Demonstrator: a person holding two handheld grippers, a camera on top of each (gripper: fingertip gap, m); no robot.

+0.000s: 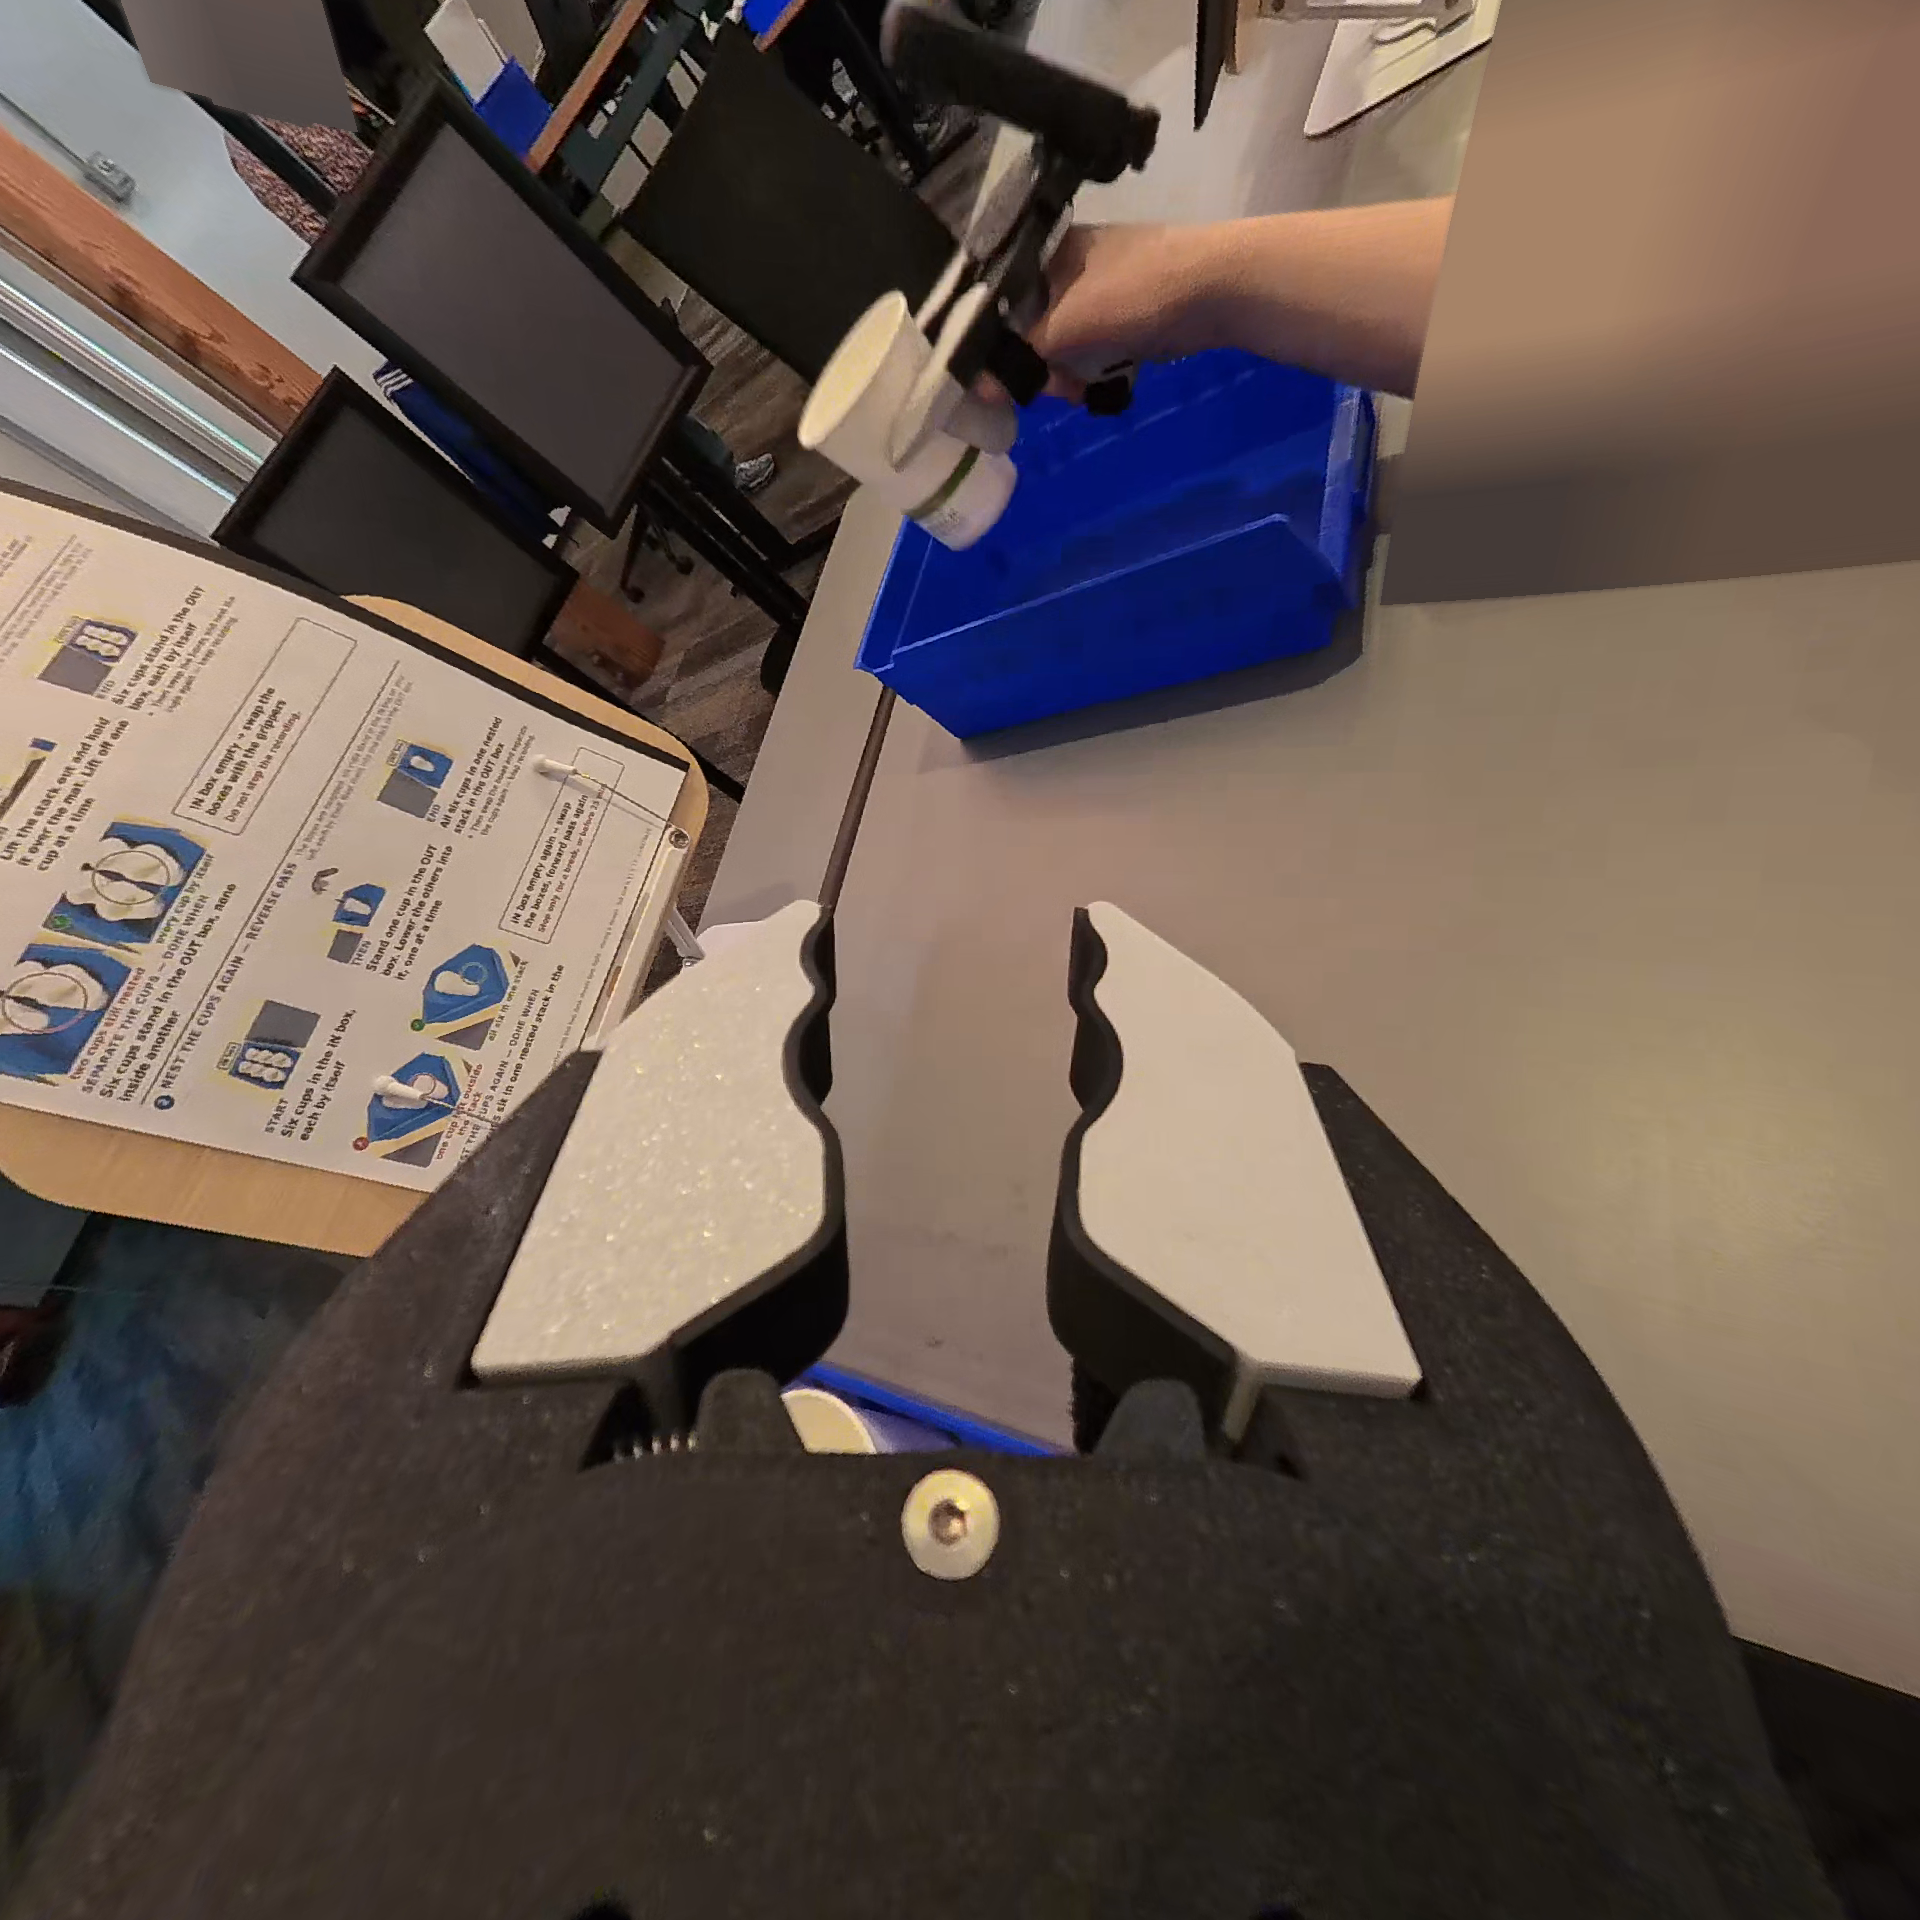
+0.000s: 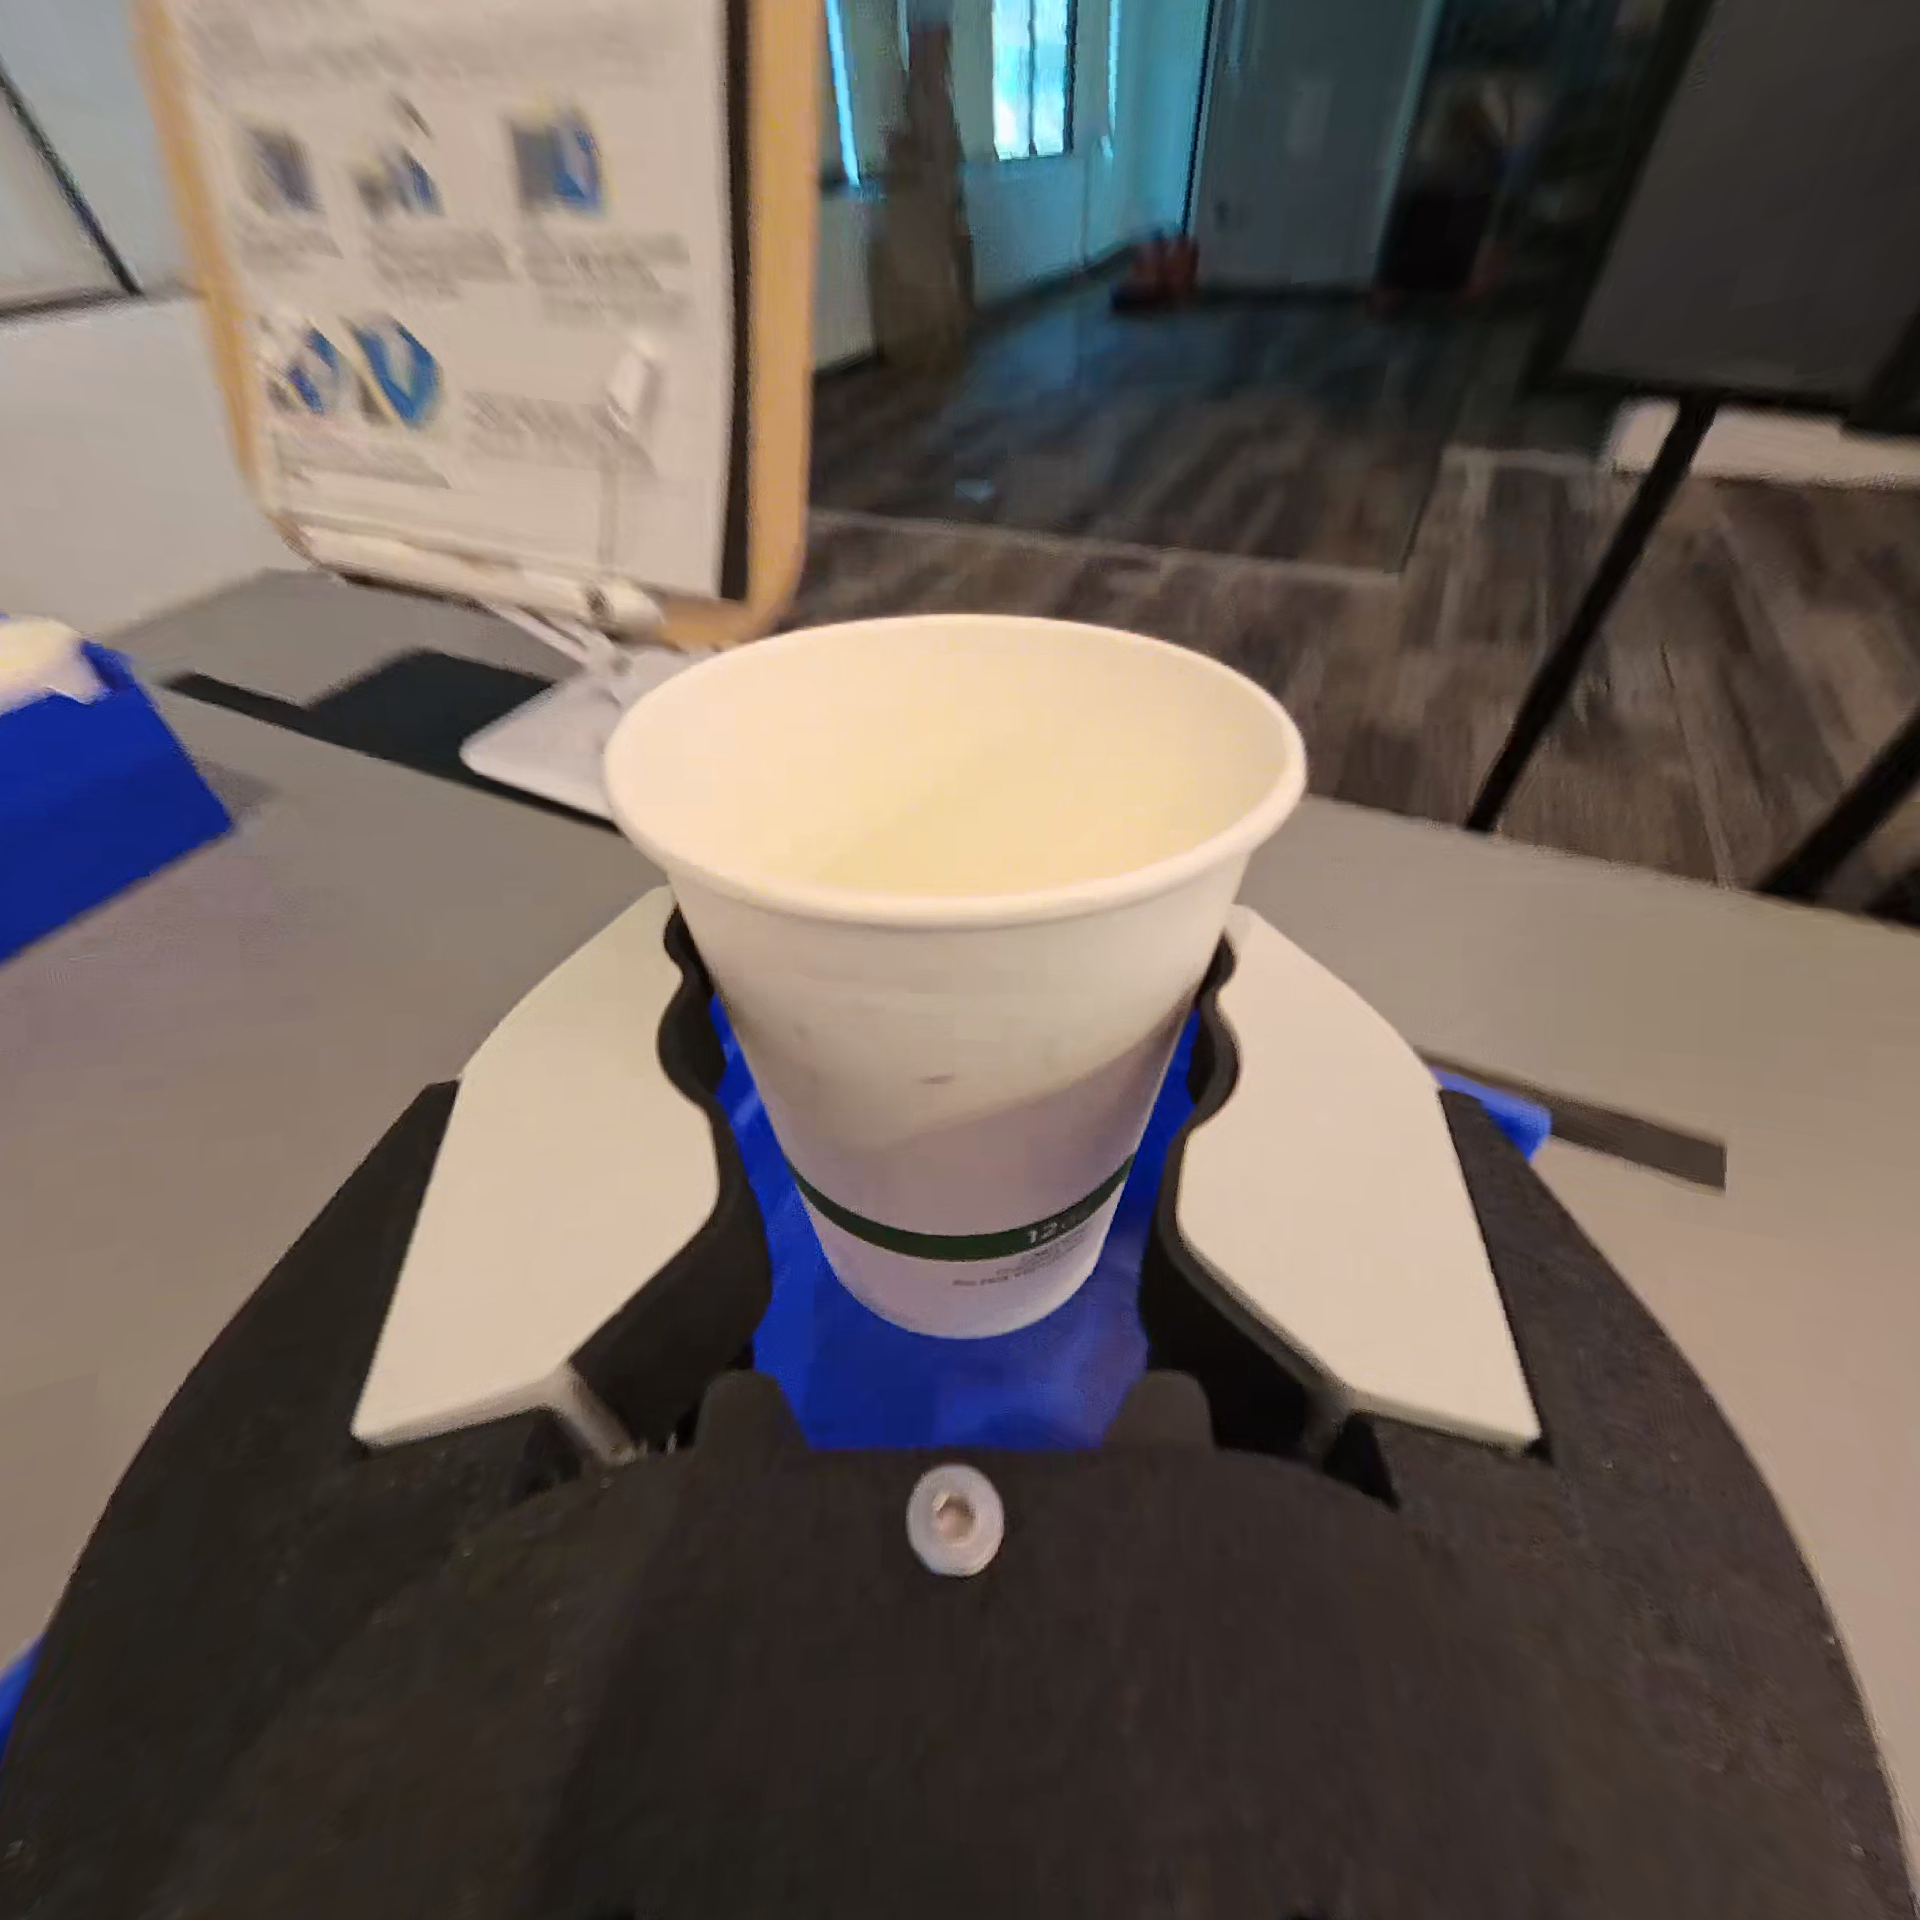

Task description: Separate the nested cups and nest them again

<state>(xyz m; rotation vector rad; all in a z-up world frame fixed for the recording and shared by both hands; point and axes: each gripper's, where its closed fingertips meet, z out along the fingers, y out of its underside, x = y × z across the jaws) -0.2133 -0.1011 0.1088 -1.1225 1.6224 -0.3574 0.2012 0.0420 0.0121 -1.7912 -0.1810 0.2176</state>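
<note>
My right gripper (image 2: 951, 940) is shut on a white paper cup (image 2: 951, 997) with a green band near its base, held by the wall below the rim. In the left wrist view that cup (image 1: 883, 416) hangs tilted in the right gripper (image 1: 935, 358) over a blue bin (image 1: 1122, 613). The same bin shows under the cup in the right wrist view (image 2: 935, 1392). My left gripper (image 1: 951, 925) is open and empty over the grey table (image 1: 1455, 935). A cup rim (image 1: 826, 1423) and a blue bin edge (image 1: 935, 1413) show beneath it.
An instruction board (image 1: 301, 862) on a stand sits left of the table; it also shows in the right wrist view (image 2: 488, 312). A second blue bin (image 2: 83, 790) with white cups is at the left. Dark monitors (image 1: 499, 312) stand beyond the table edge. A person's arm (image 1: 1247, 291) holds the right gripper.
</note>
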